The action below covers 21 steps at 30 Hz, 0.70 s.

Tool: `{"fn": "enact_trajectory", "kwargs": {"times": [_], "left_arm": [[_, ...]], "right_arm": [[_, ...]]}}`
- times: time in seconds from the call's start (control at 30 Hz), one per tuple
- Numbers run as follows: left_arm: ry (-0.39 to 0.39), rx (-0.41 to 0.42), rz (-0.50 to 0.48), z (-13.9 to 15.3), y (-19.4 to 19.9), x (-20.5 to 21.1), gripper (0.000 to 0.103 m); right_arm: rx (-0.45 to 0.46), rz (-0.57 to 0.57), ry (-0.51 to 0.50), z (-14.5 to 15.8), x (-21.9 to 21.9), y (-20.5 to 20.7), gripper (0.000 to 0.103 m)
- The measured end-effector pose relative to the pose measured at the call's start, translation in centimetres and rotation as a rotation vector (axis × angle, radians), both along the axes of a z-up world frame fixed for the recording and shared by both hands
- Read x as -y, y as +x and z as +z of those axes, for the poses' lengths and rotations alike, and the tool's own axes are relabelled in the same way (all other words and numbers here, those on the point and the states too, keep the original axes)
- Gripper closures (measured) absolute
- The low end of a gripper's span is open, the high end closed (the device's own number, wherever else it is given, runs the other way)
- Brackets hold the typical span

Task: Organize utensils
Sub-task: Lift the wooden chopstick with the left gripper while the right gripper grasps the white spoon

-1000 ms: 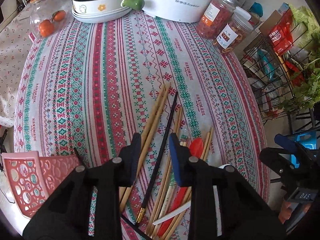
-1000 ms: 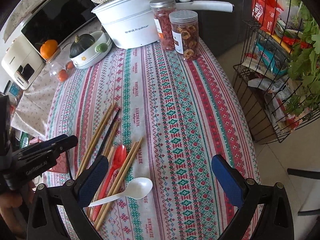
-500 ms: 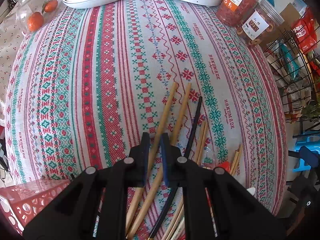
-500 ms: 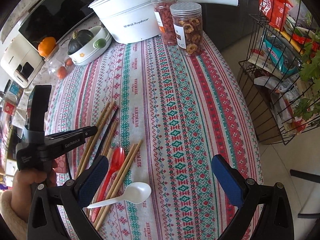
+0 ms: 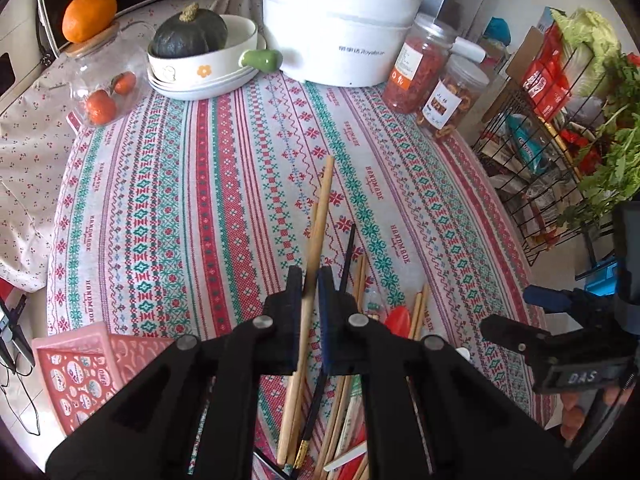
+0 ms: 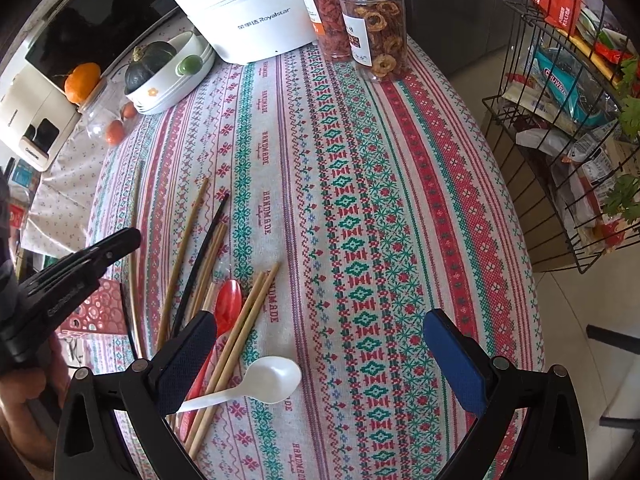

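Observation:
My left gripper [image 5: 310, 280] is shut on a wooden chopstick [image 5: 318, 224] and holds it lifted above the patterned tablecloth; it also shows in the right wrist view [image 6: 135, 216]. Below lie several wooden chopsticks [image 6: 244, 320], a black chopstick [image 6: 204, 256], a red spoon [image 6: 228, 308] and a white spoon [image 6: 272, 376]. My right gripper [image 6: 320, 344] is open and empty, low over the white spoon. A pink perforated utensil basket [image 5: 80, 364] lies at the table's near left edge.
At the back stand a white pot [image 5: 340, 28], two snack jars [image 5: 456, 92], a bowl with a dark squash [image 5: 200, 52] and a glass jar with tomatoes [image 5: 104, 80]. A wire rack with groceries [image 6: 568, 120] stands right of the table.
My left gripper closed on one wooden chopstick and lifted it off the cloth, tilting up so the back of the table shows. My right gripper stayed open and crept forward.

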<state>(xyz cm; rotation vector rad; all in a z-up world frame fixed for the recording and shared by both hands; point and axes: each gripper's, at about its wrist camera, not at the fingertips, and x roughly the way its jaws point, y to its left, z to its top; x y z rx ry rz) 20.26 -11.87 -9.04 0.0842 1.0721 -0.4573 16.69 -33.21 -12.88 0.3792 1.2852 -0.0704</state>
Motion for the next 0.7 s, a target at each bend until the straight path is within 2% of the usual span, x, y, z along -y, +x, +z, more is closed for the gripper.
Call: {"fn": "enact_trajectory", "kwargs": {"times": [0.13,0.2,0.27,0.4,0.6,0.7], "left_arm": [[-0.065,0.101,-0.010,3.5,-3.0,-2.3,0.095],[-0.100,0.132,-0.014,4.3,-4.0,-3.8,0.096],[-0.129,0.157,-0.014,4.8,-4.8,-5.2,0.096],[-0.165,0.211,-0.015,5.6,-6.7,-7.0,0.096],[-0.204,0.256,0.002,6.4,-8.2,-9.0,0.096],[-0.215,0.266,0.013,6.6,-8.6,-9.8,0.096]], "right_arm": [[-0.021,0.028,0.071,-0.9,-0.6,-0.7,0.000],[-0.037,0.014,0.108,-1.6,-0.8,-1.1,0.004],[-0.051,-0.012,0.152,-2.4,-0.6,-1.7,0.010],[-0.077,-0.062,0.233,-4.1,-0.6,-2.8,0.029],[0.023,-0.102,0.203,-3.9,-1.4,-4.1,0.044],[0.053,-0.137,0.244,-4.6,-1.5,-4.5,0.074]]}}
